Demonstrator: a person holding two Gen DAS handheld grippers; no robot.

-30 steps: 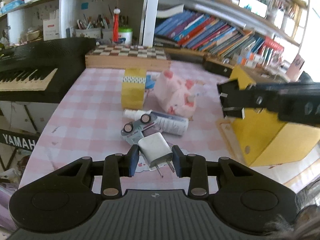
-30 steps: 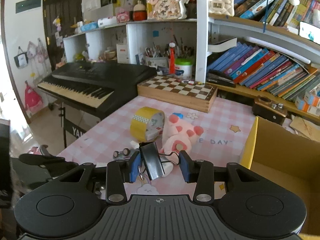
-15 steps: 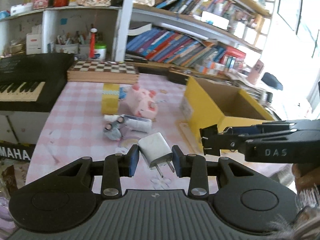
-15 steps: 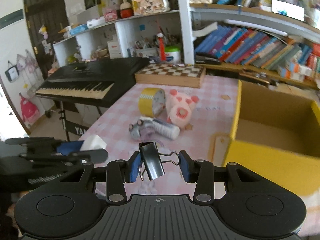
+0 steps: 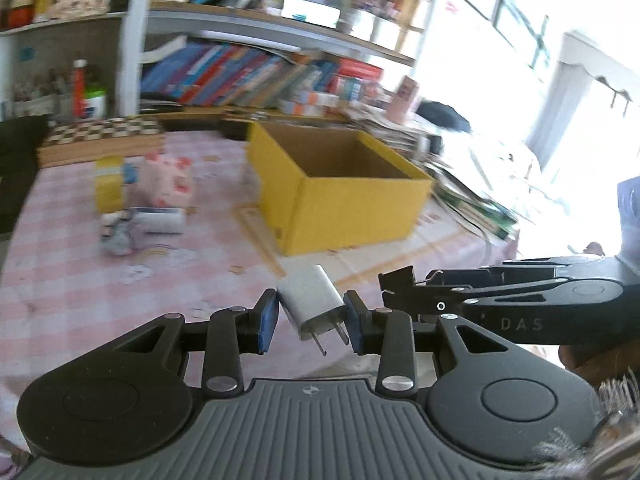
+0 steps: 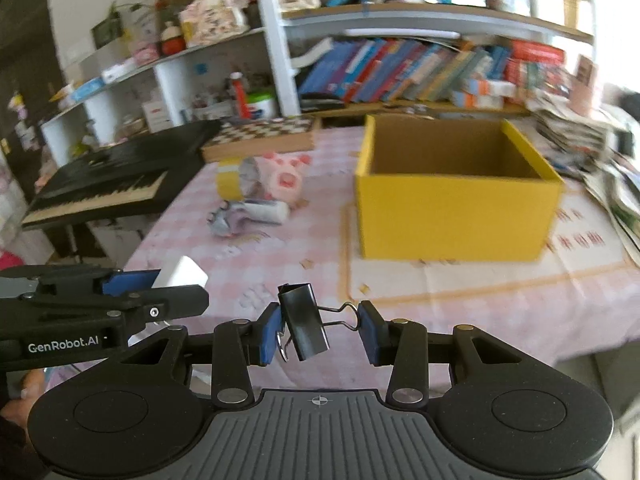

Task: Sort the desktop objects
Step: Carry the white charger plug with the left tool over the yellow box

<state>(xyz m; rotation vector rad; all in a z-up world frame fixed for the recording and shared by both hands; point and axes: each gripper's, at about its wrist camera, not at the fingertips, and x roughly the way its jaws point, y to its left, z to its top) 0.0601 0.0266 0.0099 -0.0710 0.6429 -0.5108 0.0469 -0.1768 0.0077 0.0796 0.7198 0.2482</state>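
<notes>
My left gripper (image 5: pixel 311 322) is shut on a white USB charger plug (image 5: pixel 311 303), its prongs pointing back toward the camera. My right gripper (image 6: pixel 319 334) is shut on a black binder clip (image 6: pixel 303 322) with wire handles. Both are held in the air above the near edge of the pink checked table (image 6: pixel 280 276). An open yellow cardboard box (image 6: pixel 456 192) stands ahead, right of centre; in the left wrist view the same box (image 5: pixel 340 196) shows an empty brown inside. The right gripper (image 5: pixel 396 294) shows from the side in the left wrist view, the left gripper (image 6: pixel 160 284) in the right wrist view.
Left of the box lie a yellow tape roll (image 6: pixel 230 178), a pink plush toy (image 6: pixel 284 174), a white tube (image 6: pixel 266 210) and a small toy car (image 6: pixel 222 222). A chessboard (image 6: pixel 260 138) sits at the back, a black keyboard (image 6: pixel 108 180) at the left, and stacked papers (image 6: pixel 612 184) at the right.
Both grippers swung right with their objects still held; the yellow box has come from the right edge toward the middle of each view, and the clutter has slid left.
</notes>
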